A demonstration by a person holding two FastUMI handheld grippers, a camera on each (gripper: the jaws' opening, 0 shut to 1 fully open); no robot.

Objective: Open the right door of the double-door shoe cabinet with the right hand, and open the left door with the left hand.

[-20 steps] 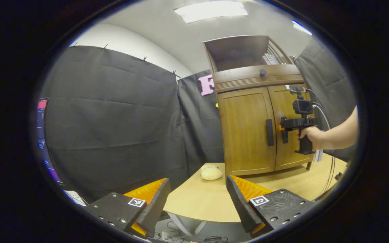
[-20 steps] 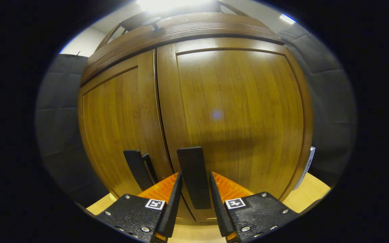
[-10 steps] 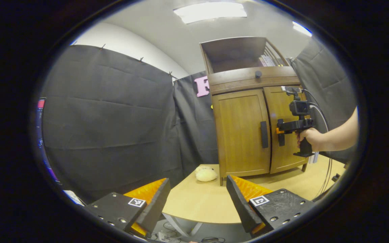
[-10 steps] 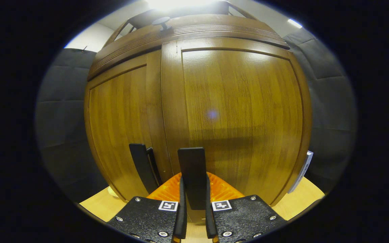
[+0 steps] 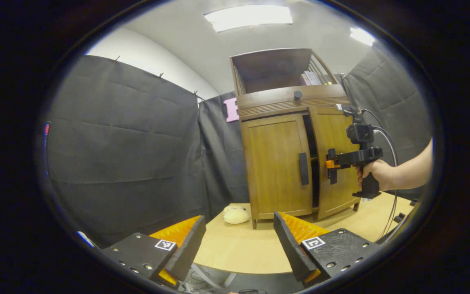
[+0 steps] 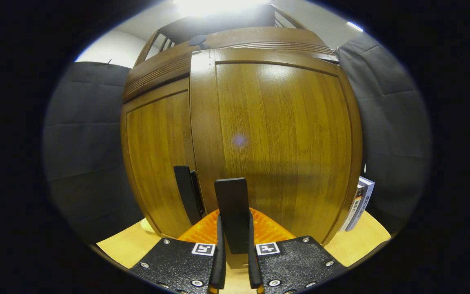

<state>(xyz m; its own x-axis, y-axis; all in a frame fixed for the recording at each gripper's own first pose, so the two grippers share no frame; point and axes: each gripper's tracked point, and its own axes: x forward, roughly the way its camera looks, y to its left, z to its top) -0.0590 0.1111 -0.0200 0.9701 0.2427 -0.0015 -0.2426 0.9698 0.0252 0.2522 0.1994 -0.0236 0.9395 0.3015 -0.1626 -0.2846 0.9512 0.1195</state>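
Because my right gripper [image 6: 233, 261] is clamped on the right door's flat black handle [image 6: 231, 212], the brown wooden shoe cabinet [image 5: 284, 163] at the table's [image 5: 239, 249] far edge stands ajar, while my left gripper [image 5: 237, 245] waits wide open, empty.

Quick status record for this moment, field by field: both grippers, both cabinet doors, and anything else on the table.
right gripper: shut on the right door handle
right door: ajar, dark gap beside the left door
left gripper: open, holding nothing, over the near table edge, away from the cabinet
left door: closed, left door handle untouched
table: pale soft object by the cabinet's left foot
books: standing behind the right door's outer edge
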